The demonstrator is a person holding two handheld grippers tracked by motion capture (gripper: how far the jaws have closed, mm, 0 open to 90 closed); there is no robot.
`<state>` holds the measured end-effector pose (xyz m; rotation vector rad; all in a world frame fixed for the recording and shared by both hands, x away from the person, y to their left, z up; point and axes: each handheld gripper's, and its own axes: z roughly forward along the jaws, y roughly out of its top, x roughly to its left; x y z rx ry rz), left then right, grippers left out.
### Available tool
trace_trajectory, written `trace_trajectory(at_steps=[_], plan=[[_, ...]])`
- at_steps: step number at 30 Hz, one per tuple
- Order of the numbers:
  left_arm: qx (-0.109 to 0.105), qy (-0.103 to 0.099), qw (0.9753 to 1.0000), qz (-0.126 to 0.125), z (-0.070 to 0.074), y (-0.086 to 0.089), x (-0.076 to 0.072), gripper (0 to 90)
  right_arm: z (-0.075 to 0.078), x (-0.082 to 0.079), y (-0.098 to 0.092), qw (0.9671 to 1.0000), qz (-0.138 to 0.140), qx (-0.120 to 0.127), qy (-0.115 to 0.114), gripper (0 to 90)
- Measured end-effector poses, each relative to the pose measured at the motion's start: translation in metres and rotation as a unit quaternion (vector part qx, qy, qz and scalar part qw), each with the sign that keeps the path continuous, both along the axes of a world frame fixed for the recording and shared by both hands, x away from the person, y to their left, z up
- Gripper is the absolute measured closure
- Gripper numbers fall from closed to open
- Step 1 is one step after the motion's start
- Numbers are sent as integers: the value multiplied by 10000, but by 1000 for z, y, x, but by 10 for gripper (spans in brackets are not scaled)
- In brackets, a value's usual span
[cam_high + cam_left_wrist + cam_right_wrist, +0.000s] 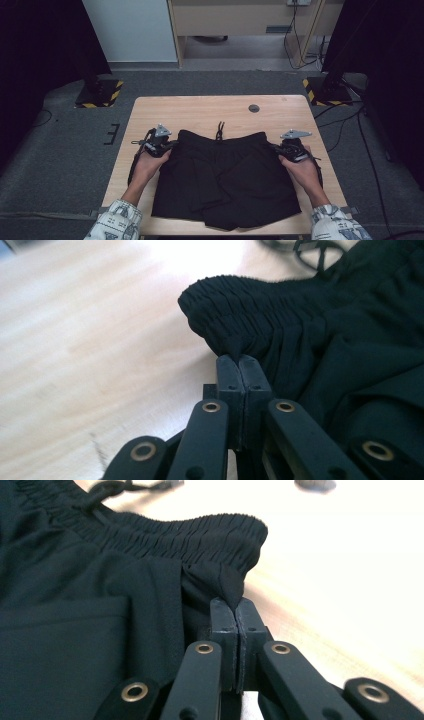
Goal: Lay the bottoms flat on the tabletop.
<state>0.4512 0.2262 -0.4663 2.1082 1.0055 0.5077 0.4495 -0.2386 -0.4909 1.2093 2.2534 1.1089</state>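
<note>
High view first: a pale wooden table (200,107) stands on grey carpet, and most of its near half is covered by a pair of black shorts (225,175) laid flat, waistband toward the far edge and leg hems toward the person; the fabric lies in a few soft folds across the middle, and the hems reach almost to the near edge of the table. From the bottom come two forearms in patterned white sleeves, one on each side of the garment. The left hand (148,165) holds the left gripper (170,145) at the shorts' left waist corner; the right hand (302,167) holds the right gripper (279,148) at the right waist corner; the two are well apart, with the whole waistband between them. From the left gripper view, its jaws are pressed together with a pinch of gathered black cloth just below the elastic waistband (240,300) caught between the tips; from the right gripper view, that pair is likewise closed tight on a small fold of cloth under the ribbed band. A black drawstring (220,131) lies at the middle of the waistband, on the bare wood just beyond it; farther off, near the far edge, sits a small dark round disc (254,108).
</note>
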Motion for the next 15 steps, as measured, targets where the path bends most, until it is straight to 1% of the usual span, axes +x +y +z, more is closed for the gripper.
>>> trace_trajectory(at_steps=[2,4,8,13,15], plan=[[-142,-128,9998,-23,11,1,-3,886,12,-1,1,9999,66,15,-139,892],[-257,-269,9993,-3,21,2,-5,886,24,-2,1,9997,60,72,-237,893],[-299,-475,9984,4,40,4,-6,887,47,-1,2,9986,106,161,-489,894],[-259,-611,9978,55,58,8,-5,887,73,1,2,9975,91,191,-679,894],[-325,-689,9970,98,66,9,-5,887,82,1,2,9970,108,174,-740,894]])
